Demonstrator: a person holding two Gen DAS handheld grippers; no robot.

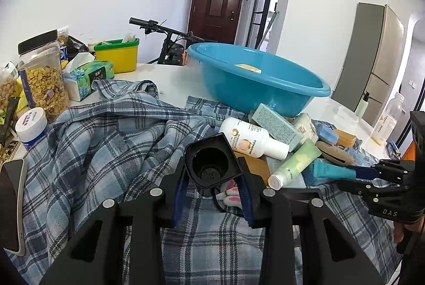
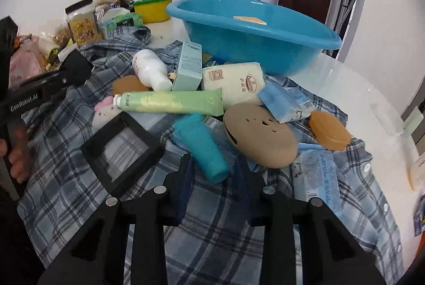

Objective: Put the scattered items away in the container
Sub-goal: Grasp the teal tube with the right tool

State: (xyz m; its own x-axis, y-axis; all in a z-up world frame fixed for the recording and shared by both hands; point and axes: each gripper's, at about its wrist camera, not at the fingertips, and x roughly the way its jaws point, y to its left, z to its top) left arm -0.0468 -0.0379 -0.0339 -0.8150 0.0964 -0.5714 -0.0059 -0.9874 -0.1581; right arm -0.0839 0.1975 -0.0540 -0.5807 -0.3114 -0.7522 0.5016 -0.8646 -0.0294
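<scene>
1. Left gripper: nearest the left wrist camera, its fingers clamped on a black square cap, hollow side toward the lens, held above a blue plaid shirt spread over the white table.
2. Right gripper: fingers drawn in on either side of the near end of a teal tube lying on the shirt. In the left wrist view its fingertips meet the tube's end at the right edge; the pads appear to press it.
3. Left of the teal tube: a black square frame flat on the shirt. Just right of the tube: a tan oval case. Beyond that, further right, an orange soap bar.
4. Middle of the pile: a light green tube lying crosswise. Behind it a white bottle, a pale blue carton and a cream packet. A blue packet rests to the right.
5. Far side: the blue basin, the container, stands on the table just behind the pile, holding one small orange piece.
6. Far left: a cereal jar, a tissue box and a yellow tub.
</scene>
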